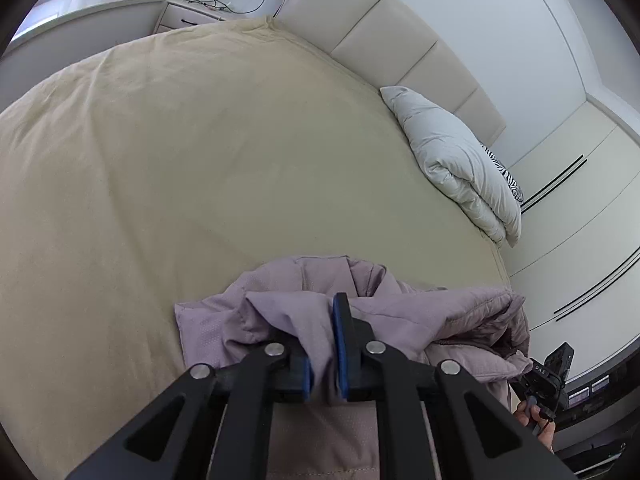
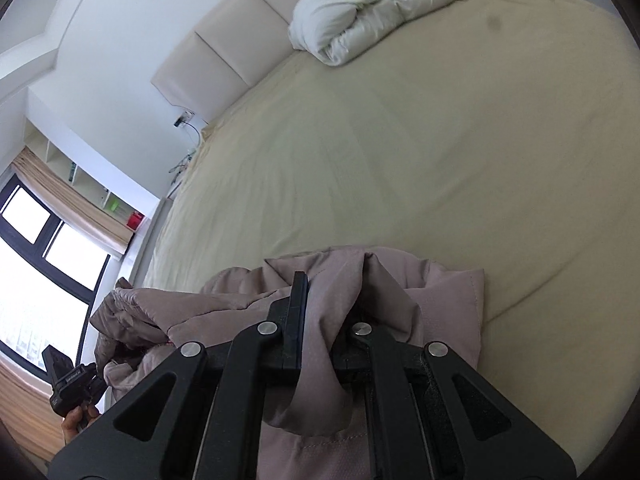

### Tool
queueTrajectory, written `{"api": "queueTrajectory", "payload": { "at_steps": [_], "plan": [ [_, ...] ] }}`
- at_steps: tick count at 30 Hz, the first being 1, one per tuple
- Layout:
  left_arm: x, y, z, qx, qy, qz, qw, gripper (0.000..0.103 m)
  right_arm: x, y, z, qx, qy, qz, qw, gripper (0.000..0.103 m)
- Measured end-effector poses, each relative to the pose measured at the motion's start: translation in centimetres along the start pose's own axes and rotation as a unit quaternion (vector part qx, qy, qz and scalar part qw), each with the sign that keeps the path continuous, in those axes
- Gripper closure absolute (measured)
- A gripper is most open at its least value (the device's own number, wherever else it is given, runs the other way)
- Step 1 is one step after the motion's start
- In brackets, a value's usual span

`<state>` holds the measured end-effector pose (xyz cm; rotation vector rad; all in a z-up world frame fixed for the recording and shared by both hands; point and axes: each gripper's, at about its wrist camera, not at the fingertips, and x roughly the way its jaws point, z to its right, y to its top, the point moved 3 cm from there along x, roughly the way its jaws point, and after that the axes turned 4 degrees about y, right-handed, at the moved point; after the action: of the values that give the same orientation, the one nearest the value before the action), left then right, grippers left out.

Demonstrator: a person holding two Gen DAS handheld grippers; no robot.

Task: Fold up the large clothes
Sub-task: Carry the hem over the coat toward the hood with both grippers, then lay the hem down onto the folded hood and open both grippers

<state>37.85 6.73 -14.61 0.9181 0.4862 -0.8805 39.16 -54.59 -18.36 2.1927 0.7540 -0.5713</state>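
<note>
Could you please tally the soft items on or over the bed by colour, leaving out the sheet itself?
Mauve: 1, the jacket clamped in both grippers
White: 1, the folded duvet
Black-and-white striped: 1, a cushion behind the duvet
Total: 3

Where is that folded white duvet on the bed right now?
The white duvet lies at the head of the bed, against the padded headboard: right side in the left wrist view, top in the right wrist view, far from the lilac jacket.

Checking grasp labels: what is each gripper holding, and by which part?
Both hold the mauve padded jacket over the bed. Left gripper and right gripper each pinch a bunched fold of fabric; which part of the garment cannot be told.
</note>
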Motion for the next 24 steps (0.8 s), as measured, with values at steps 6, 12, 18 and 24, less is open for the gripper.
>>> {"api": "queueTrajectory", "payload": {
  "at_steps": [6, 12, 18, 24],
  "plan": [
    [-3.2, -0.7, -0.5, -0.021, -0.046, 0.032, 0.9982, 0.049, 1.9, -0.3, 1.5, 0.025, 0.049, 0.002, 0.999, 0.091],
    [-8.5, -2.7, 2.0, 0.022, -0.033, 0.083, 0.9958, 0.034, 0.1, -0.9, -0.1, 0.011, 0.053, 0.013, 0.998, 0.072],
    [-9.1, -6.9, 7.5, 0.131, -0.008, 0.079, 0.9881, 0.034, -2.3, -1.9, -2.2, -0.023, 0.016, 0.01, 1.0, 0.064],
    [-6.7, -9.3, 9.7, 0.175, 0.025, 0.061, 0.9823, 0.034, -6.7, -4.2, -5.5, -0.065, 0.063, 0.014, 0.996, 0.006]
  ]
}}
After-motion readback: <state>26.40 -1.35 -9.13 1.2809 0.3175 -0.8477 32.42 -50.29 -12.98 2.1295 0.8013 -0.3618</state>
